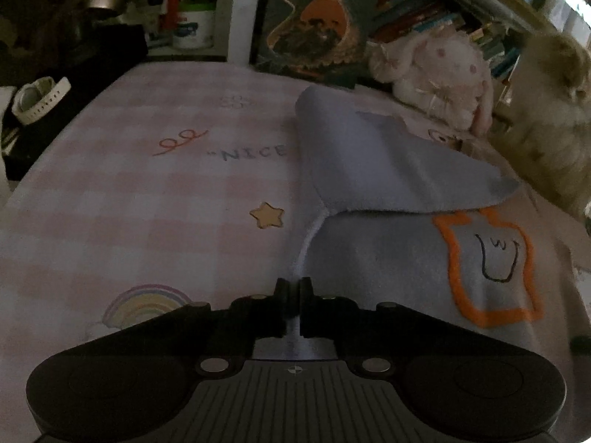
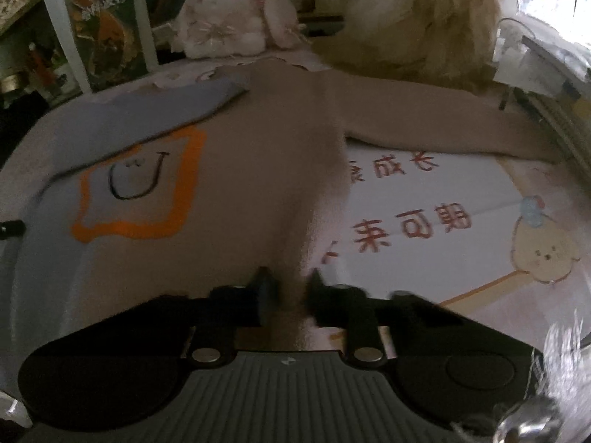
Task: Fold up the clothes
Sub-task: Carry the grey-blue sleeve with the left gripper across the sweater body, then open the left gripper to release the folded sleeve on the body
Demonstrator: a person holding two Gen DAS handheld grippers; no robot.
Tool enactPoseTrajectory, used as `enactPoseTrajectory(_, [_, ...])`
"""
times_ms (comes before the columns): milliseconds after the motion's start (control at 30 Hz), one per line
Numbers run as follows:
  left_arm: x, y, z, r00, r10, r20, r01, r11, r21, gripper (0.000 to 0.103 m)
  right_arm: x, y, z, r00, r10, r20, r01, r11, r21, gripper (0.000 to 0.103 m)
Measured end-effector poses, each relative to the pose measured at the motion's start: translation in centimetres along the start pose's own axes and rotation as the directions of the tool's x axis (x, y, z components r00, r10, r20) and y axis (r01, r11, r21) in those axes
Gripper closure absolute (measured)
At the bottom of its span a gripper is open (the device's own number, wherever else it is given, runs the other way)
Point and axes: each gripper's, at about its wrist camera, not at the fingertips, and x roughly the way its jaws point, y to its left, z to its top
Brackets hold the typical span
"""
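My left wrist camera sits low behind the left gripper (image 1: 294,304) and looks forward over the near left edge of the sweater (image 1: 388,258), very close to the cloth, with the checked mat (image 1: 147,203) on its left side. My right wrist camera sits the same way behind the right gripper (image 2: 290,293), close over the near right edge, facing the far sleeve (image 2: 443,129). Both views share the orange patch (image 1: 487,269), the folded blue sleeve (image 1: 369,170) and the plush rabbit (image 1: 439,74).
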Motion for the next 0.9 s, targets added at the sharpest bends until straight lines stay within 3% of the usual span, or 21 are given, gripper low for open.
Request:
enactPoseTrajectory(467, [0.2,8.6,3.0,0.993,0.115,0.036,-0.113,0.991,-0.068,0.099,3.6,10.3,2.1,0.995,0.096,0.008,-0.092,0.973,-0.213,0.092])
enactPoseTrajectory(733, [0.6,10.4,3.5,0.992,0.120,0.040,-0.118,0.992,-0.050,0.095,4.0,11.6,1.8,0.996,0.089,0.020,-0.083,0.974,-0.210,0.092])
enactPoseTrajectory(833, [0.3,10.4,3.7,0.991,0.127,0.039,-0.126,0.991,-0.043,0.091,4.0,11.6,1.7,0.997,0.080,0.021,-0.075,0.980,-0.183,0.087])
enactPoseTrajectory(900, [-0.5,10.3,3.8,0.991,0.125,0.049,-0.123,0.991,-0.044,0.087,3.7,11.5,1.7,0.997,0.073,0.023,-0.069,0.984,-0.162,0.072])
